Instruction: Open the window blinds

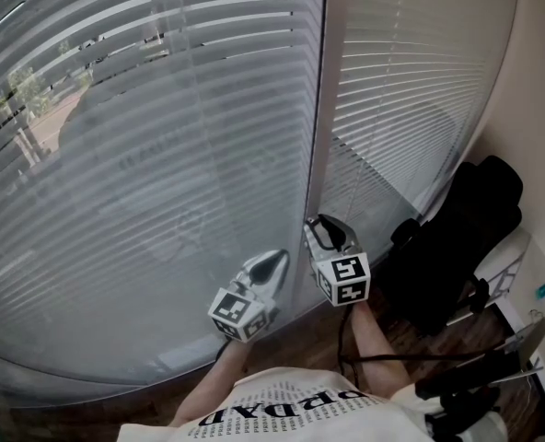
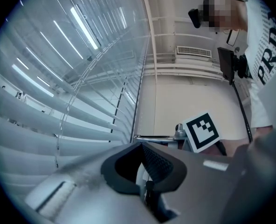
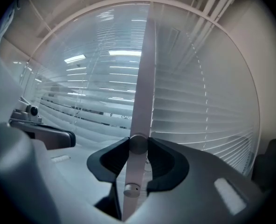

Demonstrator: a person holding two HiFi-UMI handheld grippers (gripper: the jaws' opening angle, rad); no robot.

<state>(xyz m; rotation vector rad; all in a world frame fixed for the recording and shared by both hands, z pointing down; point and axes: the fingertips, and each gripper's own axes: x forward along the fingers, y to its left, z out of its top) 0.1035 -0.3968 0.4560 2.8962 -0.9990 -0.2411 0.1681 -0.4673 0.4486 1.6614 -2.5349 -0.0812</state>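
Observation:
Pale horizontal blinds (image 1: 153, 173) cover the window, with a second set (image 1: 411, 90) to the right. Between them a slim grey wand (image 1: 316, 136) hangs down. My right gripper (image 1: 320, 231) is shut on that wand low down; in the right gripper view the wand (image 3: 142, 78) runs up between the black pads (image 3: 163, 160), which press on both its sides. My left gripper (image 1: 271, 265) points at the slats just left of it. Its pads (image 2: 163, 164) meet at the tip, and a pale sliver I cannot identify shows between them.
A black bag or chair (image 1: 457, 247) stands against the wall on the right, with a dark stand and cables (image 1: 475, 385) below it on the wooden floor (image 1: 98, 403). The blinds (image 2: 58, 115) are very close in front of both grippers.

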